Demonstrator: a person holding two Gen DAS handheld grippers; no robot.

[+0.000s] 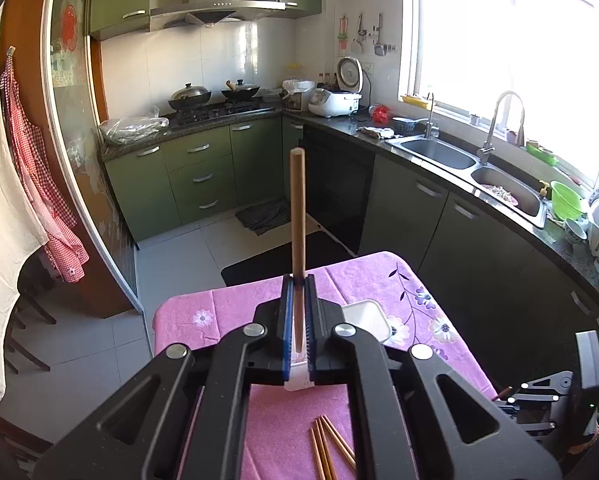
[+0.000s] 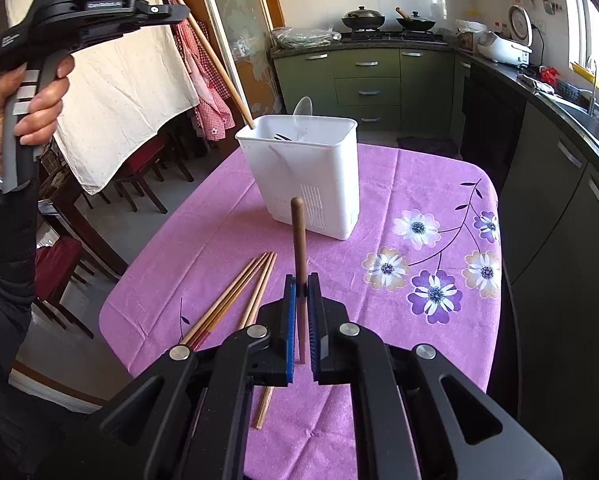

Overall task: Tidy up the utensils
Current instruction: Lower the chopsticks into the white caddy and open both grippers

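My left gripper (image 1: 298, 278) is shut on a long light wooden stick (image 1: 298, 208) that points ahead of it. In the right wrist view a hand holds this gripper (image 2: 175, 10) raised at the upper left. From there the stick (image 2: 215, 68) slants down to the back left corner of the white utensil holder (image 2: 311, 184). Whether its lower end is inside, I cannot tell. My right gripper (image 2: 301, 280) is shut on a darker brown stick (image 2: 298, 240) above the pink cloth. Several chopsticks (image 2: 235, 300) lie loose on the cloth left of it.
The holder has a clear spoon (image 2: 304, 109) and dark utensils (image 2: 283, 136) in it. The pink flowered tablecloth (image 2: 419, 264) covers a small table. Dark chairs (image 2: 139, 176) and a hanging white cloth (image 2: 119, 92) are on the left, green cabinets (image 2: 367, 80) behind, and a sink counter (image 1: 439, 152) on the right.
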